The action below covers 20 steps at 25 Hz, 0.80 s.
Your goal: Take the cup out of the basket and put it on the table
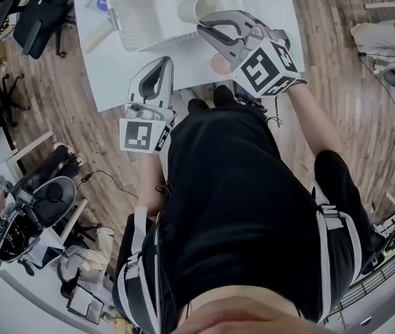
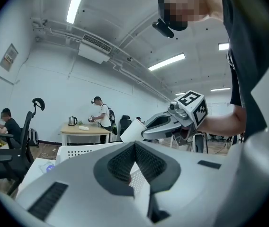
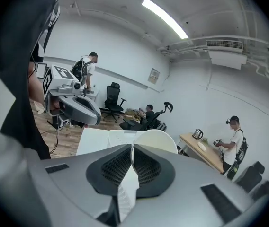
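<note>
A white paper cup (image 1: pixel 202 8) hangs tilted over the right end of the white perforated basket (image 1: pixel 131 19), which stands on the white table (image 1: pixel 114 83). My right gripper (image 1: pixel 206 30) is shut on the cup's rim; in the right gripper view the thin wall of the cup (image 3: pixel 156 140) is pinched between the pads of the right gripper (image 3: pixel 132 149). My left gripper (image 1: pixel 159 64) hovers over the table's near edge, shut with nothing in it. From the left gripper view, the left gripper (image 2: pixel 134 146) faces the basket (image 2: pixel 77 150), with the cup (image 2: pixel 131 130) raised above it.
A small blue-labelled item (image 1: pixel 102 2) and a pale roll (image 1: pixel 97 37) lie on the table left of the basket. Office chairs (image 1: pixel 41 12) stand on the wooden floor to the left. People stand at a wooden table with a kettle (image 2: pixel 72 121) far behind.
</note>
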Motion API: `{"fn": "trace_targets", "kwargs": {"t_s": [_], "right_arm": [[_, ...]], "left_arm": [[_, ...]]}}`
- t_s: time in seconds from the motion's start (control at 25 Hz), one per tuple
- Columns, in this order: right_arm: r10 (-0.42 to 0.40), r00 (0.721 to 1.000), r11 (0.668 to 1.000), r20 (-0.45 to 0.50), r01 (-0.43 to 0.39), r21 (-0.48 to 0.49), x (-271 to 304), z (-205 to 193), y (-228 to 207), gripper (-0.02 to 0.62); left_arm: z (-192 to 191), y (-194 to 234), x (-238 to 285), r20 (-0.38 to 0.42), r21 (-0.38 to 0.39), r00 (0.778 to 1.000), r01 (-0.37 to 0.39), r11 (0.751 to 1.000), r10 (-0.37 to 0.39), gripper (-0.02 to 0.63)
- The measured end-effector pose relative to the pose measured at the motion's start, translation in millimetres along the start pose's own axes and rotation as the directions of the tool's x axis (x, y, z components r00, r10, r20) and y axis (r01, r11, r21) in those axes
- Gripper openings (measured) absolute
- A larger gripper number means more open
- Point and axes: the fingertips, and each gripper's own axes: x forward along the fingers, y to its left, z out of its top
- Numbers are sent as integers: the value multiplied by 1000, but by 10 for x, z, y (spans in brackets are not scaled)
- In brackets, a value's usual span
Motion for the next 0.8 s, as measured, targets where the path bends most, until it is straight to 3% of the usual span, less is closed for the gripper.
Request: {"fn": "trace_targets", "kwargs": {"t_s": [0.28, 0.6, 0.8], "right_arm": [[-14, 998, 989, 65, 4, 149, -119, -90, 119, 29], [-38, 971, 978, 237, -12, 208, -296, -32, 248, 29], [-54, 961, 966, 271, -19, 257, -357, -101, 260, 29]], "left_arm": [[9, 0, 61, 0, 3, 1000, -2, 1000, 2, 20], [0, -129, 188, -3, 8, 1000, 9, 1000, -9, 20], [5, -147, 250, -4, 2, 1000, 7, 1000, -7, 20]]}}
